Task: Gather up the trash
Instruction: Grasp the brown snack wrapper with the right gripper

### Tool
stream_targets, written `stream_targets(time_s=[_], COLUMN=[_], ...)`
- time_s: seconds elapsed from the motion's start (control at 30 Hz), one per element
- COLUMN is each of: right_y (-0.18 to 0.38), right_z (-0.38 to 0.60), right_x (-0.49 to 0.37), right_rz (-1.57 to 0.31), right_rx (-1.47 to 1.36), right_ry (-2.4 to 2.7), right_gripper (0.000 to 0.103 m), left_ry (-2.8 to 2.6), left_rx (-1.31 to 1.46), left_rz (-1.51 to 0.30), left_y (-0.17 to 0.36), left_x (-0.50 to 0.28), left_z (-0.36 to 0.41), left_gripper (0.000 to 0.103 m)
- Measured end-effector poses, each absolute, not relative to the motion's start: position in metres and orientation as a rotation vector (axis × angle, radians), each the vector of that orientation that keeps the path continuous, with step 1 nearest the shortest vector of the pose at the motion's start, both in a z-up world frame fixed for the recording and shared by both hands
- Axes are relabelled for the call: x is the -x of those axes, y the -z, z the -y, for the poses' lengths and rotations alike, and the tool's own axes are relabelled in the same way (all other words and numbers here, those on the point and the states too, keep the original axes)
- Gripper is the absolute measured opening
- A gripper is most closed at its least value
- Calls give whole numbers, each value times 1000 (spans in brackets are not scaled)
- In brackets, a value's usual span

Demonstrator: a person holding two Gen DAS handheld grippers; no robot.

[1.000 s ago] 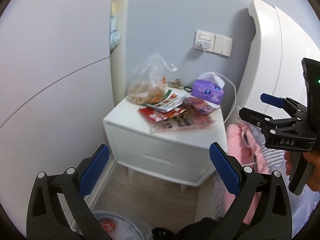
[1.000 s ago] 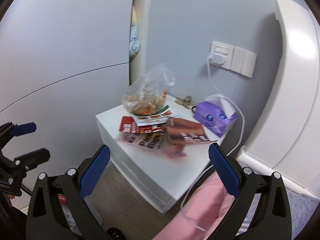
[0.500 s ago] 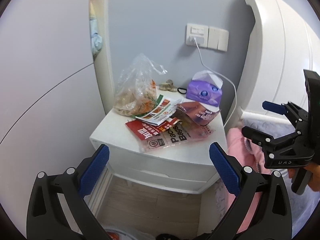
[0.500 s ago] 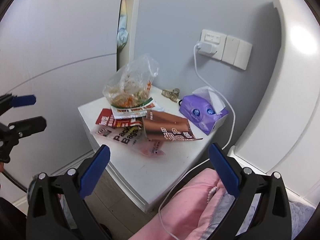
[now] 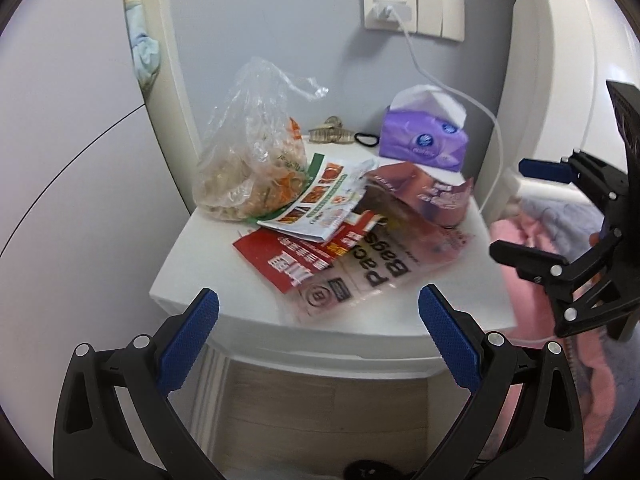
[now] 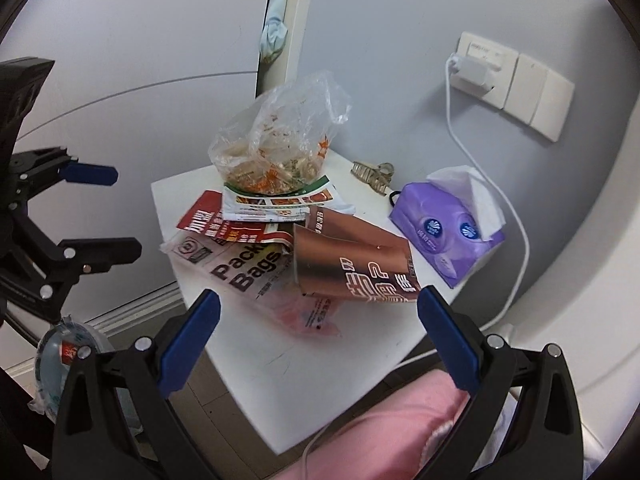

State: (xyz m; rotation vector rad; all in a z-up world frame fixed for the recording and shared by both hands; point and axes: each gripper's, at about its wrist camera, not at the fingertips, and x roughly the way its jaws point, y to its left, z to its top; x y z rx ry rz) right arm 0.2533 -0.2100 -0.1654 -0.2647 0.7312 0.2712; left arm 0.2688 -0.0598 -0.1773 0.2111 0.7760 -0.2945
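A pile of trash lies on a white nightstand (image 5: 208,280) (image 6: 328,364): a clear plastic bag of food scraps (image 5: 252,164) (image 6: 276,144), a green-edged leaflet (image 5: 320,204) (image 6: 280,204), a red wrapper (image 5: 288,260) (image 6: 208,224), a clear "Pack Bags" pouch (image 5: 376,276) (image 6: 244,272) and a brown foil packet (image 5: 424,196) (image 6: 352,260). My left gripper (image 5: 318,344) (image 6: 98,208) is open and empty, just before the nightstand's front edge. My right gripper (image 6: 318,340) (image 5: 520,208) is open and empty, over the near right corner.
A purple tissue box (image 5: 420,140) (image 6: 444,236), a hair claw (image 5: 328,134) (image 6: 372,176) and a black hair tie (image 5: 366,139) sit at the back. A white charger cable (image 6: 516,216) hangs from the wall socket (image 5: 388,12). Pink bedding (image 6: 392,432) lies right; a bagged bin (image 6: 56,364) stands lower left.
Both grippers have moved closer to the nightstand and higher over it; the trash pile looks larger. Both stay open and empty.
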Motion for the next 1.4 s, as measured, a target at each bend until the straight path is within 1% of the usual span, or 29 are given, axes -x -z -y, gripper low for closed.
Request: stream_targets(time_s=[0.33, 0.4, 0.43, 0.47, 0.53, 0.73, 0.8, 0.87, 0.9, 0.93, 0.97, 1.0, 1.07, 1.13, 1.2, 1.3, 1.33, 1.37, 1.4], right_y=[193, 197, 200, 202, 205, 213, 214, 216, 217, 218, 218, 219, 221, 222, 222, 220, 220, 220, 219], right_z=[214, 215, 215, 215, 216, 218, 218, 217, 217, 217, 217, 217, 217, 218, 218, 220, 220, 220, 221], right_x=[-292, -296, -298, -300, -303, -313, -315, -317, -318, -319, -319, -320, -321, -320, -320, -321, -320, -320, -320], right_rz=[-770, -774, -777, -777, -780, -785, -782, -779, -776, -776, -776, -778, -782, -782, -782, -782, -783, -784, -786], right_rx=[294, 297, 300, 308, 315, 328, 333, 336, 341, 343, 344, 346, 342, 339, 335, 323, 320, 316, 311], right_ry=[-305, -311, -313, -313, -313, -314, -310, -308, -306, -308, -306, -304, -300, -298, -290, -288, -287, -289, -289], right_gripper=[96, 96, 96, 96, 96, 96, 96, 96, 91, 80, 74, 71, 70, 62, 59, 51, 47, 44, 41], left_ry=[308, 315, 318, 320, 326, 342, 339, 340, 340, 342, 345, 347, 352, 356, 359, 362, 361, 366, 368], left_rx=[-262, -290, -301, -316, -354, -417, -428, -445, -453, -458, -460, -462, -469, -464, -459, -460, -461, -454, -448], left_rz=[-824, -827, -834, -839, -837, -821, -808, -796, -791, -788, -786, -783, -775, -768, -766, -757, -755, -758, -760], left_y=[215, 222, 224, 227, 231, 238, 239, 239, 240, 240, 241, 241, 240, 240, 239, 239, 239, 238, 238], left_x=[-317, -322, -324, -327, -330, -334, -335, -337, -337, -338, -338, -338, -337, -337, -336, -334, -334, -334, -335], left_z=[56, 58, 59, 60, 62, 64, 64, 64, 64, 64, 64, 64, 65, 65, 65, 66, 67, 66, 66], left_gripper=[97, 91, 85, 81, 80, 79, 77, 69, 67, 64, 63, 62, 58, 55, 53, 45, 40, 36, 35])
